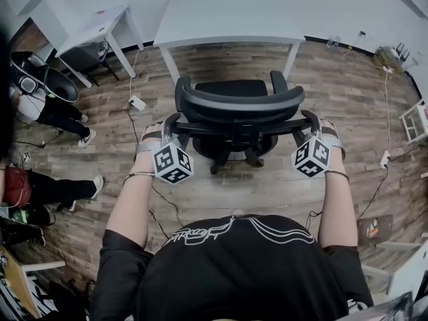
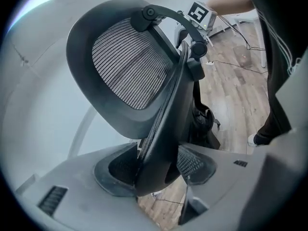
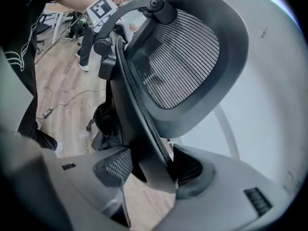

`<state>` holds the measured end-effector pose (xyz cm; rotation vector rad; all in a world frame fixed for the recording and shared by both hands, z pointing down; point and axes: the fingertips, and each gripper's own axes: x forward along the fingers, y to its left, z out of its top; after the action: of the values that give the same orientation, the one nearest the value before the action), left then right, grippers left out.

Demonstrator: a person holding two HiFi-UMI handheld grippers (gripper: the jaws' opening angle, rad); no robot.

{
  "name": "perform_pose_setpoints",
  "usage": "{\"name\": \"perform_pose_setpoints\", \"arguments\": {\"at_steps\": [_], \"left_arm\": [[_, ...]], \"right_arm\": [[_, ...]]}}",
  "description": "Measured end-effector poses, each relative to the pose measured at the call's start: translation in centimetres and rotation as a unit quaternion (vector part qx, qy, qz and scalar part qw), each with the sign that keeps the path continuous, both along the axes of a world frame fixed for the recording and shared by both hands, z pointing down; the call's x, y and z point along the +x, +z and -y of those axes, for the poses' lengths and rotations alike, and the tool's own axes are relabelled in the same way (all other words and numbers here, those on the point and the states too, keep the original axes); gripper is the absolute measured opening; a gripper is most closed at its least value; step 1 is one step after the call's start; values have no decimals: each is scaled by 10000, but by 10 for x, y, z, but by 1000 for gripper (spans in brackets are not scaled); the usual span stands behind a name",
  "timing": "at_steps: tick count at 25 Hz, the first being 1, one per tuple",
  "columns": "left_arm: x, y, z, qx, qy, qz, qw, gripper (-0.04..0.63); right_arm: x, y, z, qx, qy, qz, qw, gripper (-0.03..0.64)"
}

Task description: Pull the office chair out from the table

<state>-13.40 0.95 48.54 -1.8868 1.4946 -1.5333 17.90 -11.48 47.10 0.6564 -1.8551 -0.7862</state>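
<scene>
Left hand-held gripper (image 1: pixel 171 123): pinching the chair (image 1: pixel 235 103) back's left edge
Right hand-held gripper (image 1: pixel 312 120): pinching its right edge

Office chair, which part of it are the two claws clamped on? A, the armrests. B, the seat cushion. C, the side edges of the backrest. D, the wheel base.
C: each gripper view shows a side edge of the mesh backrest pinched between the pads, the left claw on one side and the right claw on the other.
</scene>
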Motion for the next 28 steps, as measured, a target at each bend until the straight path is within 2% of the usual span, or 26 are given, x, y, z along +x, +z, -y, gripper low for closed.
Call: {"name": "perform_pose_setpoints", "arguments": {"at_steps": [3,6,9,13,16,18,20,22,26,28], "left_arm": [[4,0,-9,-94,40,-29,9999,221],[9,-1,-19,-27,249,-151,9996,222],[14,-6,-29,147,427,-524,9976,239],[16,-13,-48,432,461,-991,9931,280],[15,-19,-75,537,457,-1275,9893,287],[13,-22,-94,523,435,-1550,9856,287],[13,-25,-111,503,404,-1959,9785,285],[17,-29,-127,490,392,-2463,9672,285],[36,-47,-161,444,545,-3405,9376,285],[48,-61,-180,452,678,-3854,9192,284]], "right_arm": [[4,-1,-10,117,185,162,9996,262],[7,-2,-19,368,377,432,9977,276],[10,-6,-29,554,635,354,9958,279],[27,-11,-51,781,1167,370,9894,292],[38,-21,-78,809,1409,658,9845,293],[35,-31,-100,722,1442,1023,9816,293],[26,-42,-125,527,1445,1519,9763,293],[15,-55,-150,299,1510,2090,9657,291],[-17,-76,-209,-353,1330,3282,9345,290],[-37,-83,-240,-790,1077,3777,9162,288]]}}
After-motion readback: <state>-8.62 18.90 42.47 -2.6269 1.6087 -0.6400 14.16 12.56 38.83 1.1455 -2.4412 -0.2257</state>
